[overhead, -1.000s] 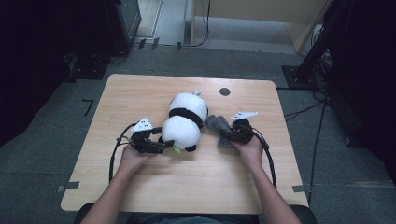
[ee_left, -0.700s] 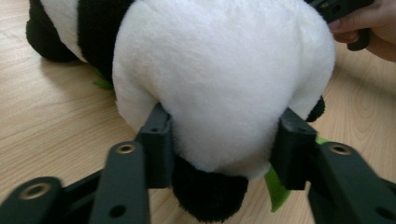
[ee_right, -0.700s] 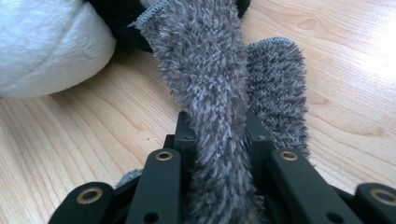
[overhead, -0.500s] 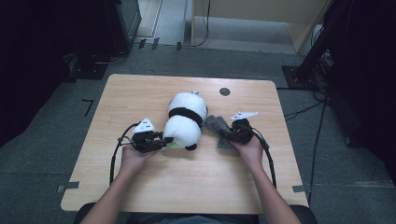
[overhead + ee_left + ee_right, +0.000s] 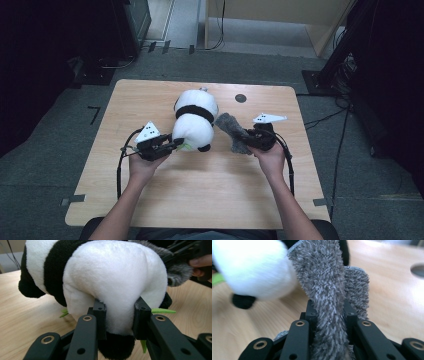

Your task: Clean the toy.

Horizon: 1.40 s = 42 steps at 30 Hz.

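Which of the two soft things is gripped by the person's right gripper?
The grey fuzzy cloth, pinched in the right gripper; the panda plush is white and black, squeezed by the left gripper.

Both forearms come in low across the table edge, hands well apart. Left gripper (image 5: 172, 145) angled inward to the person's right, jaws just closed, pads pinching a fold of white plush. Right gripper (image 5: 245, 142) angled inward to the left, jaws clamped tight on grey fuzzy cloth. Cables loop back along both wrists.
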{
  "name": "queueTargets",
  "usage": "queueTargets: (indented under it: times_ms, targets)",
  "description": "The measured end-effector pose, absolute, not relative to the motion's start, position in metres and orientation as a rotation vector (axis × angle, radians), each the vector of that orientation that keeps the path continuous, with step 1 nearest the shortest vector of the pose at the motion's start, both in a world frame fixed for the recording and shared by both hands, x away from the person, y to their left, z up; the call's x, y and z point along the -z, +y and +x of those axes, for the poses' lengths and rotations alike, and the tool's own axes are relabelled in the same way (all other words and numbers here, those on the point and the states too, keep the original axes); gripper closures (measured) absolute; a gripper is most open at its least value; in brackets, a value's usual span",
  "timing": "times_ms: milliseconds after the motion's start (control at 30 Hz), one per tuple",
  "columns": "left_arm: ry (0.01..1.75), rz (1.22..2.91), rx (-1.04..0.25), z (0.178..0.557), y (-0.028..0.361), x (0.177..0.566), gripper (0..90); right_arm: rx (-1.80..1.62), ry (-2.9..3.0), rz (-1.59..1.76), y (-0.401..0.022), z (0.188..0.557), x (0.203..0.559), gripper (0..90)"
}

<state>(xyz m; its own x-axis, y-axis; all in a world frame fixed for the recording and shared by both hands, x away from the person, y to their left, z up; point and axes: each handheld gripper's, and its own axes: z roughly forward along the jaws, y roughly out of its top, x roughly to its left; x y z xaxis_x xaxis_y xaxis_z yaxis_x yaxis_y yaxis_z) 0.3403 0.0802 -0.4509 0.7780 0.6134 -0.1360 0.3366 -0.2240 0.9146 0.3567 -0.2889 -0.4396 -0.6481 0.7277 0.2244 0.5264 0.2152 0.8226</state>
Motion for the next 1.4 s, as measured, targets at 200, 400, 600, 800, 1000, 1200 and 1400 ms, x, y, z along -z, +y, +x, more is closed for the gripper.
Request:
queueTargets:
  times_ms: [200,400,600,800,1000,1200,1400]
  targets:
    - [0.759,1.841,-0.300,0.340,0.073,0.450,69.7,-1.502,2.258,1.068,-0.264,0.341,0.412,74.2]
    - [0.758,1.872,-0.289,0.337,0.061,0.452,69.1,-1.543,2.279,0.987,-0.237,0.330,0.401,74.2]
    - [0.758,1.848,-0.301,0.332,0.057,0.450,69.1,-1.540,2.313,0.969,-0.216,0.323,0.402,74.2]
    - [0.775,1.832,-0.305,0.332,0.059,0.449,68.8,-1.542,2.329,0.951,-0.207,0.318,0.407,74.2]
    - [0.797,1.832,-0.304,0.334,0.059,0.450,68.7,-1.498,2.384,0.912,-0.198,0.314,0.416,74.4]
    - [0.814,1.816,-0.305,0.334,0.061,0.449,68.7,-1.413,2.461,0.835,-0.180,0.309,0.434,74.8]
    - [0.824,1.789,-0.292,0.334,0.065,0.447,68.7,-1.350,2.511,0.781,-0.173,0.310,0.453,75.4]
